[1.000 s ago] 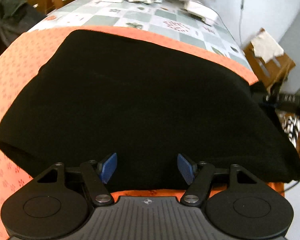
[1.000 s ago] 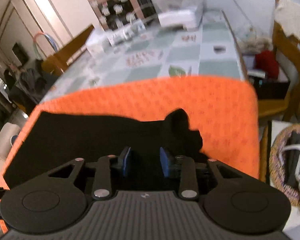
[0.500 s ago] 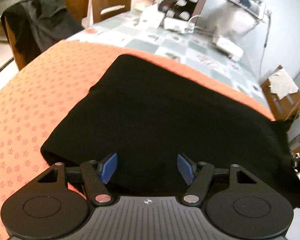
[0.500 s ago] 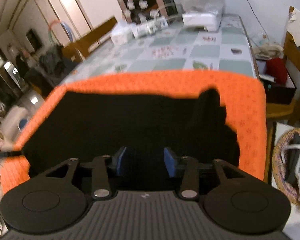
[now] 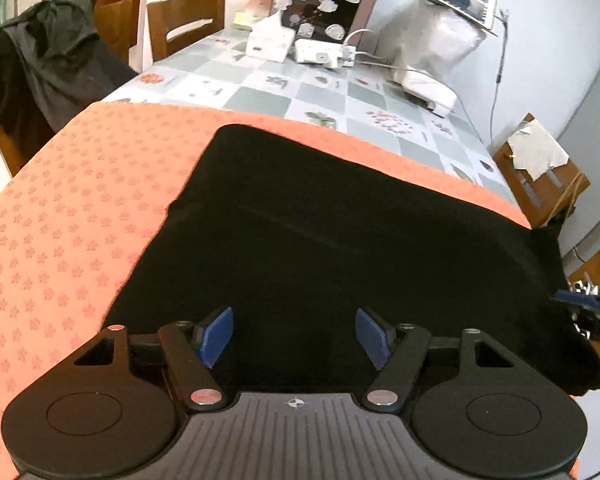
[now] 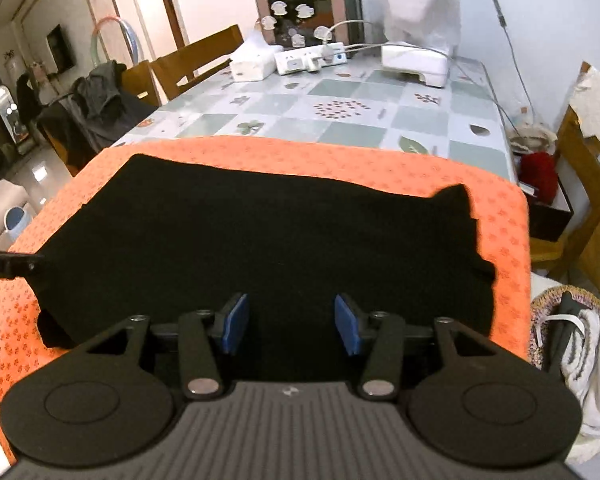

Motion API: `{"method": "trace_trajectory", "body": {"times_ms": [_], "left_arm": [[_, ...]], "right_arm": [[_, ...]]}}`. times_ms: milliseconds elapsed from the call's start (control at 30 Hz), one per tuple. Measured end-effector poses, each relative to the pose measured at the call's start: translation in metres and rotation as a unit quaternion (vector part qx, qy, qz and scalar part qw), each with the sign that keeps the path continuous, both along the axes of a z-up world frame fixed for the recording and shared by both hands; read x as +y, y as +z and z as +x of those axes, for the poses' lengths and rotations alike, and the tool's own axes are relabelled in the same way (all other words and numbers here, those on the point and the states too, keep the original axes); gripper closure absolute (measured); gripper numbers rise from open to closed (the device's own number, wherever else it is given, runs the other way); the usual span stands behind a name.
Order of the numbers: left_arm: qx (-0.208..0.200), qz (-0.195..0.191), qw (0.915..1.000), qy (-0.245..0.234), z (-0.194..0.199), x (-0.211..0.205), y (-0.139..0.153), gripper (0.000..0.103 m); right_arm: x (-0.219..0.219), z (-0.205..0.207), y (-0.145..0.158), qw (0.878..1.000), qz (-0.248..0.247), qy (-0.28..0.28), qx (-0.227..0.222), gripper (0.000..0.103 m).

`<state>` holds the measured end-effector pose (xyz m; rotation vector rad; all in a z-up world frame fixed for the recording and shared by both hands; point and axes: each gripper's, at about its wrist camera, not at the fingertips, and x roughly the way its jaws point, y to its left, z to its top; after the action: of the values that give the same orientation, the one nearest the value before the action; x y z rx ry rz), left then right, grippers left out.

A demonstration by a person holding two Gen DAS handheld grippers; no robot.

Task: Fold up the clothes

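Left wrist view: black garment (image 5: 340, 248) spread flat on the orange cloth (image 5: 72, 208) over the tabletop (image 5: 340, 100), left hand-held gripper (image 5: 296, 336) above its near edge, jaws apart and empty. Probably between folds; next, a clean pinch on one edge. Right side of the garment cut off, folds lost in the black. Right wrist view: right hand-held gripper (image 6: 291, 324) opening, nothing pinched, over the same garment (image 6: 260, 240); near hem hidden behind the gripper body.
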<state>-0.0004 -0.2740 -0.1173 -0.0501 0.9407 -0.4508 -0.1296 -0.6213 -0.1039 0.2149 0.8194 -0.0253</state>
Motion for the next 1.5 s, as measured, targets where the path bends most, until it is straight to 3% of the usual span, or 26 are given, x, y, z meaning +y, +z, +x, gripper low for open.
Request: {"method": "trace_trajectory", "body": {"times_ms": [200,333,433,633,867,1133,1300,1500], "left_arm": [[0.019,0.01,0.9993,-0.03,0.016,0.018,-0.022,0.033],[0.01,0.03,0.9973,-0.067,0.015,0.013,-0.028,0.032],[0.015,0.018,0.9968,-0.076,0.017,0.017,-0.022,0.032],[0.014,-0.011,0.9958,-0.09,0.023,0.037,-0.003,0.029],[0.022,-0.015,0.9967,-0.077,0.023,0.064,0.0,0.029],[0.04,0.024,0.9982,-0.037,0.022,0.078,-0.016,0.03],[0.026,0.017,0.9991,-0.029,0.015,0.096,-0.003,0.03],[0.005,-0.003,0.9982,-0.06,0.015,0.133,0.017,0.029]], "right_arm": [[0.03,0.01,-0.018,0.999,-0.024,-0.019,0.018,0.047],[0.035,0.011,-0.037,0.998,-0.034,-0.029,0.036,0.046],[0.041,0.015,-0.033,0.997,-0.045,-0.037,0.045,0.046],[0.044,0.008,-0.005,0.996,-0.014,-0.081,0.023,0.046],[0.073,0.016,0.003,0.997,-0.013,-0.08,0.008,0.046],[0.081,0.044,-0.048,0.996,-0.039,-0.061,0.047,0.044],[0.08,0.043,-0.034,0.997,-0.009,-0.059,0.041,0.044],[0.113,0.029,-0.004,0.998,-0.006,-0.054,0.009,0.044]]}}
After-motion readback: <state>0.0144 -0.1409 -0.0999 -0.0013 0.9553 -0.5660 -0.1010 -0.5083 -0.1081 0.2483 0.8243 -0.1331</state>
